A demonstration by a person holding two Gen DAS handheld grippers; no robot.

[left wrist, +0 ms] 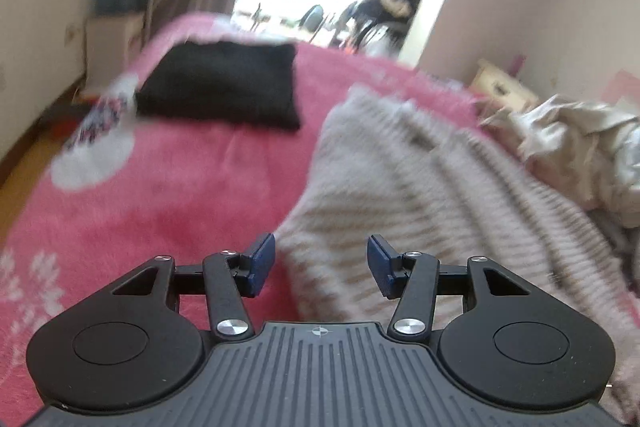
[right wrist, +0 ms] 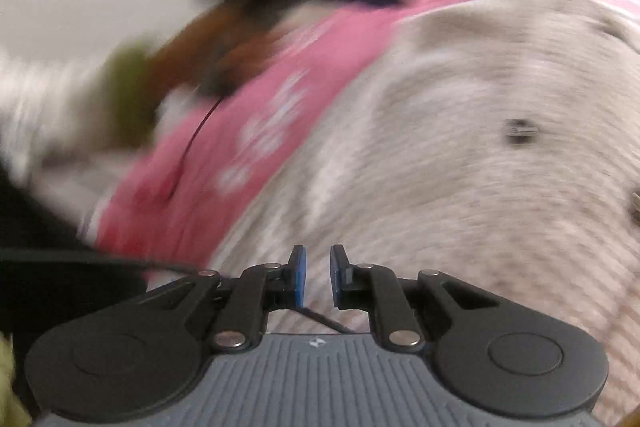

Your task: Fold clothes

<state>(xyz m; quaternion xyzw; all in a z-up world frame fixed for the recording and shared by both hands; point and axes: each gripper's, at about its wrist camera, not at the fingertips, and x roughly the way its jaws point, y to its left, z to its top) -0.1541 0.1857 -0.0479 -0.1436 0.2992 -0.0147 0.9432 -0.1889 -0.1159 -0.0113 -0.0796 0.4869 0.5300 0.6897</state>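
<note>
Left gripper [left wrist: 321, 263] jaws wide, right gripper [right wrist: 318, 277] narrow (both empty) over striped sweater's [left wrist: 420, 195] edge.

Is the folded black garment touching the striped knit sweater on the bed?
Apart. The left wrist view shows the black garment and the striped sweater with a strip of bare pink blanket between them.
</note>
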